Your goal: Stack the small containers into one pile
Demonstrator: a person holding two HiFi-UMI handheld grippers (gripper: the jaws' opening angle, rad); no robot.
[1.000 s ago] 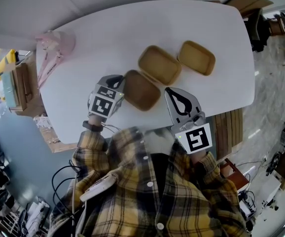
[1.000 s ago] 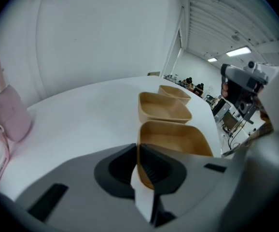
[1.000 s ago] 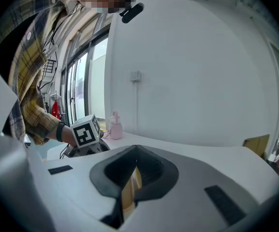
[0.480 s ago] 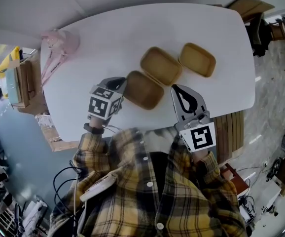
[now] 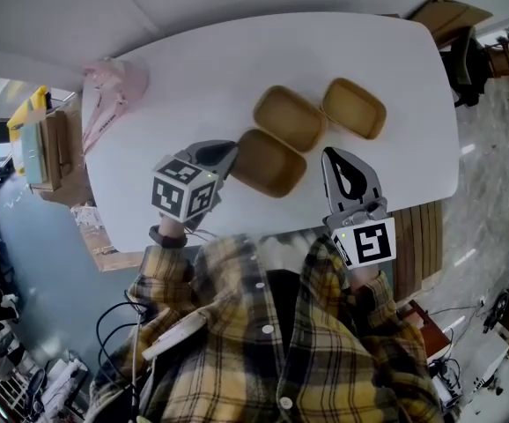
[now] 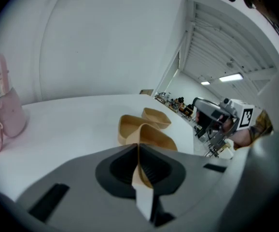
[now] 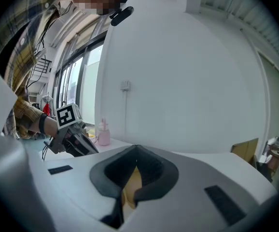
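Three tan oval containers lie on the white table (image 5: 193, 69). The nearest container (image 5: 268, 161) touches the middle container (image 5: 290, 117), and the third container (image 5: 353, 106) sits to the right. My left gripper (image 5: 228, 152) is shut on the nearest container's left rim. In the left gripper view the thin tan rim (image 6: 138, 153) is pinched between the jaws of the left gripper (image 6: 139, 166). My right gripper (image 5: 337, 155) hangs over the table's front edge, right of that container, shut and empty. In the right gripper view (image 7: 130, 187) a tan sliver shows past the closed jaws.
A pink bag (image 5: 114, 86) lies at the table's far left corner, also seen as the pink bag (image 6: 2, 115). A cardboard box (image 5: 448, 7) stands beyond the right end. Cluttered shelves (image 5: 34, 144) are left of the table.
My left gripper has moved right to the nearest container's rim and closed on it. The right gripper has drifted a little to the right.
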